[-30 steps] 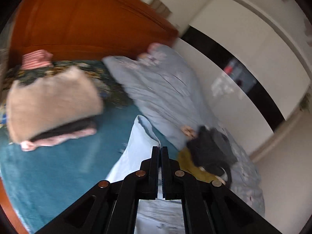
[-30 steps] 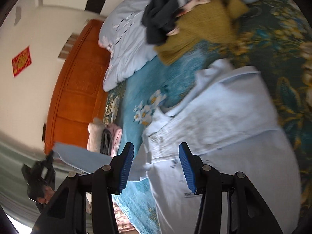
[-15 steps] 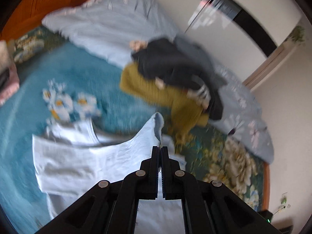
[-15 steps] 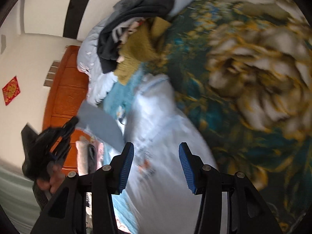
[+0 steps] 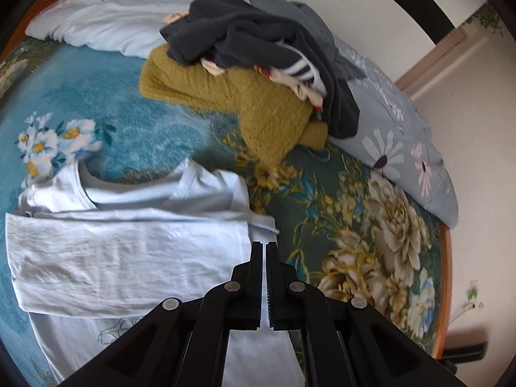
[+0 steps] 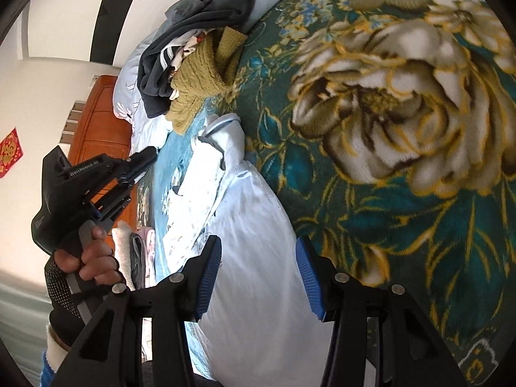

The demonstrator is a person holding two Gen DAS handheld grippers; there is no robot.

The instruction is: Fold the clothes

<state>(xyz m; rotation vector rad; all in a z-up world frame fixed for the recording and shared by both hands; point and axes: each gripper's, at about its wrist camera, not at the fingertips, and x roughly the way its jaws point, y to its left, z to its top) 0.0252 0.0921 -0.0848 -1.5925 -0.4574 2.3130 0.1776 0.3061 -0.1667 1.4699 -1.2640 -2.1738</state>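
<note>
**Folded sleeve could slip before the next fold**

Teal plush bedspread with large cream and gold flowers covers the bed. On it, just short of the mustard-yellow knitted sweater, lies the pale blue cotton T-shirt. The shirt is flat, with its collar nearest the sweater and one side laid across the chest as a broad band.

The main risk, as I judge it, is that band. It looks thin and limp, and it rests on the shirt with nothing pinning it. A pinch that takes only the top layer, or a lift begun from one edge, would likely drag it askew and undo the fold. The deep pile of the bedspread may also catch the hem and bunch it. The sweater and the dark grey fleece garment heaped on it sit close to the collar, so a wide sweep could pull them in.

The left gripper has its jaws pressed together, with only a sliver between them. In the right wrist view it hangs in the air, on the side of the shirt away from the sweater, gripped by a gloved hand, and nothing appears caught in it. The right gripper is spread wide, its blue ribbed pads over the shirt's lower body, at the end far from the sweater. It holds nothing, and I cannot tell whether it touches the cloth.
</note>
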